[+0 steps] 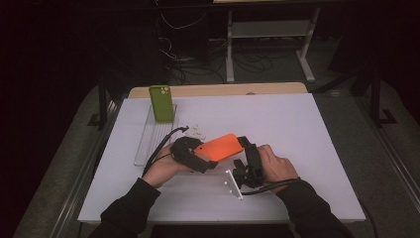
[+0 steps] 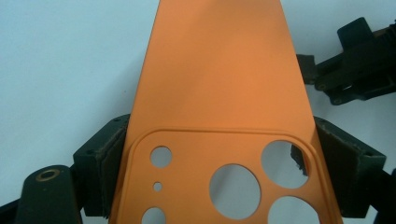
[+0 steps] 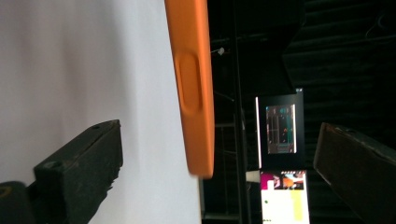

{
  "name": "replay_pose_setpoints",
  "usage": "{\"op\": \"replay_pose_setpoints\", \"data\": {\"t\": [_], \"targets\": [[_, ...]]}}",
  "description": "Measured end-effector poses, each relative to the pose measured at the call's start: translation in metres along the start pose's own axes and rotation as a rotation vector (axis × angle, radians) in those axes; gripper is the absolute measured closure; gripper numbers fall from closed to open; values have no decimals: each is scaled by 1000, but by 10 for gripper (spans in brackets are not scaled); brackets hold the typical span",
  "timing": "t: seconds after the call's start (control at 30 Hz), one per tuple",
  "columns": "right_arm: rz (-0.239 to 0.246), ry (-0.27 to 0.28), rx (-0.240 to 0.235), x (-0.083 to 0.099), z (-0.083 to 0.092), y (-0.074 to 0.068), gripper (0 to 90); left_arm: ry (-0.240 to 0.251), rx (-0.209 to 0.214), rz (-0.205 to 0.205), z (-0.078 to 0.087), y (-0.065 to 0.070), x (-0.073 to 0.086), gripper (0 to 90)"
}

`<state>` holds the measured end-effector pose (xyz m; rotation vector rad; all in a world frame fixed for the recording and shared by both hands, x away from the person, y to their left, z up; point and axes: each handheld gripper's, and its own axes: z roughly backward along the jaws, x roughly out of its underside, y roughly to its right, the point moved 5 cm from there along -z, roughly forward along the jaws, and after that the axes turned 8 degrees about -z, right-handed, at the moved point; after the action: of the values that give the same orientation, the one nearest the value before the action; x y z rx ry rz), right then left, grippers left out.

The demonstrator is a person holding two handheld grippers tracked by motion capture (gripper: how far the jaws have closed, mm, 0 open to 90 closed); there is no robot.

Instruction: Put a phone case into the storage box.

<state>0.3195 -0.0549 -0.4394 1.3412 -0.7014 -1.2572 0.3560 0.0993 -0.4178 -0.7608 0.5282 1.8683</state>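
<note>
The left hand-held gripper (image 1: pixel 205 158) is clenched on an orange phone case (image 1: pixel 220 147). In the left gripper view its two black jaws press on both long edges of the case (image 2: pixel 219 93), close to the end with the round camera holes, and the back of the case faces the camera. In the high view the case is held above the white table (image 1: pixel 297 129), near the middle of it, and it lies almost flat, with the free end pointing to the person's right.

The right hand-held gripper (image 1: pixel 246 148) is at this free end. In the right gripper view its jaws stand wide apart, released, and the narrow end of the case (image 3: pixel 194 84) is between them, seen from the side with a long side button on its edge. The case touches neither jaw there; it is nearer to the left jaw of that view.

A green phone case (image 1: pixel 161 102) stands upright at the far left part of the table, on the far end of a clear tray (image 1: pixel 148 141), well apart from the grippers. A small white piece (image 1: pixel 197 132) lies on the table between the tray and the orange case. Both forearms have dark sleeves (image 1: pixel 130 210).
</note>
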Motion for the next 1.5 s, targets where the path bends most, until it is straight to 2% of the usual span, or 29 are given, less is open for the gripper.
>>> {"op": "replay_pose_setpoints", "data": {"t": [0.1, 0.13, 0.17, 0.23, 0.3, 0.37, 0.4, 0.43, 0.47, 0.5, 0.53, 0.57, 0.7, 0.87, 0.9, 0.97, 1.07, 1.13, 1.2, 1.3, 1.33, 1.37, 1.4, 1.5], "targets": [[0, 24, 26, -6, -3, -2, 30, -2, 0, 8, 0, 0, 0, 151], [4, 29, 29, -8, -3, -2, 42, -21, 0, -16, 1, -2, 1, 151], [8, 33, 32, -9, -4, -3, 59, -15, -2, -10, 1, -1, 1, 151], [17, 35, 25, -11, -4, -5, 115, -14, -9, -5, 0, -1, 1, 151], [19, 36, 9, -12, -3, -6, 152, -36, -13, -28, 1, -2, 2, 151], [24, 37, 9, -12, -3, -7, 187, -15, -10, -12, -2, 0, 1, 151], [23, 39, 4, -13, -2, -7, 203, -33, -6, -30, -1, 0, 2, 151], [27, 42, 4, -13, -2, -8, 229, -17, -7, -13, -2, 2, 1, 151], [28, 48, 2, -14, -1, -9, 249, -17, -7, -19, -3, 2, 1, 151], [35, 52, -5, -15, 0, -10, 264, -36, 2, -42, -2, 1, 2, 151], [33, 54, -10, -16, 0, -11, 289, -19, 2, -22, -3, 3, 1, 151], [33, 61, -17, -17, 1, -11, 320, -37, 3, -39, -2, 3, 2, 151], [47, 66, -30, -18, 3, -14, 423, -43, 9, -43, -3, 3, 3, 151], [69, 73, -12, -18, 4, -14, 525, -42, 13, -46, -4, 4, 3, 151], [57, 74, -14, -19, 5, -15, 542, -38, 16, -45, -4, 4, 2, 151], [66, 78, -16, -19, 5, -15, 586, -49, 16, -61, -4, 4, 3, 151], [58, 74, -27, -18, 5, -17, 649, -32, 16, -43, -5, 5, 2, 151], [54, 75, -38, -18, 6, -17, 691, -43, 19, -57, -3, 4, 2, 151], [66, 75, -47, -18, 5, -18, 742, -37, 16, -43, -3, 4, 2, 151], [62, 71, -43, -18, 6, -17, 783, -28, 36, -28, -3, 3, 2, 150], [53, 65, -47, -18, 6, -17, 791, -11, 38, -9, -3, 4, 1, 149], [48, 67, -44, -18, 6, -16, 799, -9, 37, -10, -3, 4, 1, 150], [43, 67, -43, -19, 6, -16, 805, -27, 40, -31, -2, 3, 2, 149], [28, 67, -44, -18, 6, -18, 818, -26, 37, -28, -3, 4, 2, 148]]}}
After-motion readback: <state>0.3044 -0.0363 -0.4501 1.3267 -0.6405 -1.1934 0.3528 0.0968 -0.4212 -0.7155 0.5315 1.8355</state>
